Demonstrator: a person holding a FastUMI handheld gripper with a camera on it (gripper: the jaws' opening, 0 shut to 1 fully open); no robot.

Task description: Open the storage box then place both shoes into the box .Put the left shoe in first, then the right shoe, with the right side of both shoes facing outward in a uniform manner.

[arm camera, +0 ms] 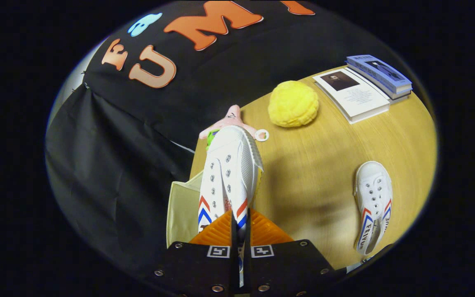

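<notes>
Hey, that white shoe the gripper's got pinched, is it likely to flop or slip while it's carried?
The shoe probably droops little: its rubber sole looks stiff. The gripper clamps thin canvas at the heel, so it may swing or slip.

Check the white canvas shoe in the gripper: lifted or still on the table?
Lifted. The white canvas shoe with red and blue chevrons is pinched at its heel between the gripper fingers, hanging above the wooden table.

Gripper view looks steeply down along its fingers (258,233) over the table (303,181).

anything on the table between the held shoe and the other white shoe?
Nothing: gripper view shows bare wooden table between the white canvas shoe clamped in the gripper and the other white shoe.
</notes>
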